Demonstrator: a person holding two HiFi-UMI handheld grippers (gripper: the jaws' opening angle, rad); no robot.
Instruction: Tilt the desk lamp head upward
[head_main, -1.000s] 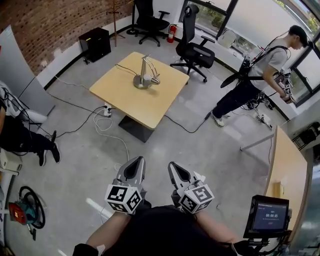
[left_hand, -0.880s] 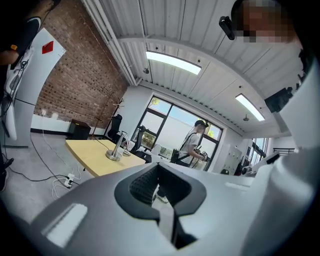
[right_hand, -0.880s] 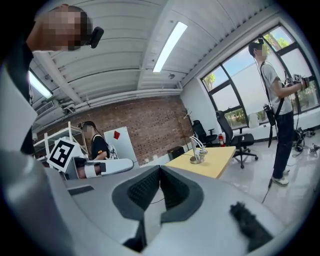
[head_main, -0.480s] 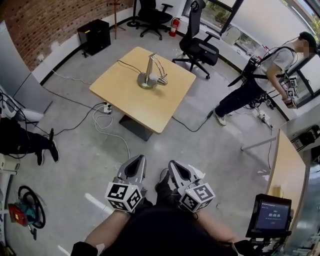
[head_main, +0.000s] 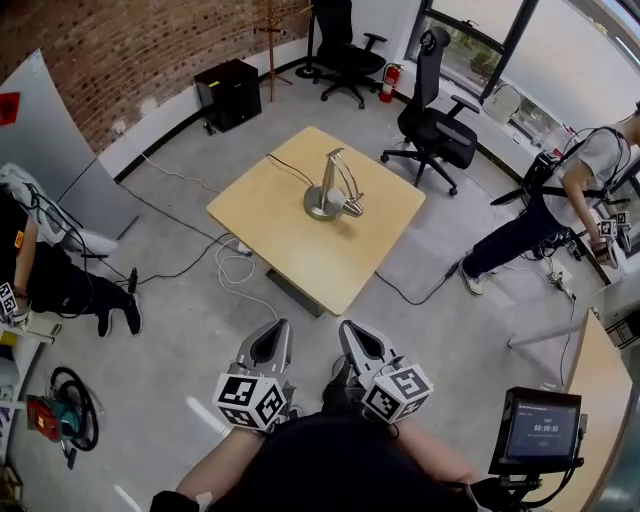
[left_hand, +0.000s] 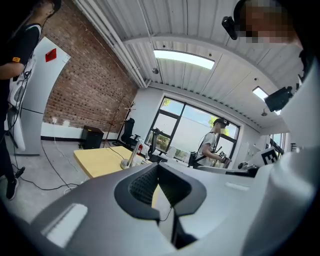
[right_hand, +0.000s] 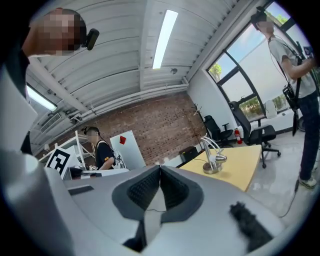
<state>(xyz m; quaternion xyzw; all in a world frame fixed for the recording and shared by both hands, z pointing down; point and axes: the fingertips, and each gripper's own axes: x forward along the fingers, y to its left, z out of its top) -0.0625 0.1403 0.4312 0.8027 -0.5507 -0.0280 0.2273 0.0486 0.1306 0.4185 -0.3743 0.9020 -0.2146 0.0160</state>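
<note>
Left gripper (head_main: 272, 328) and right gripper (head_main: 351, 330) are both clamped shut and empty. Only the head view shows the floor (head_main: 200, 330) separating their tips from the table (head_main: 300, 255). The desk lamp (head_main: 331, 193) stands on it, well ahead.

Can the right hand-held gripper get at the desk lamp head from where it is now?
Probably not yet. The right hand-held gripper is held close to the person, with floor between it and the table bearing the desk lamp head. Nothing blocks the way.
</note>
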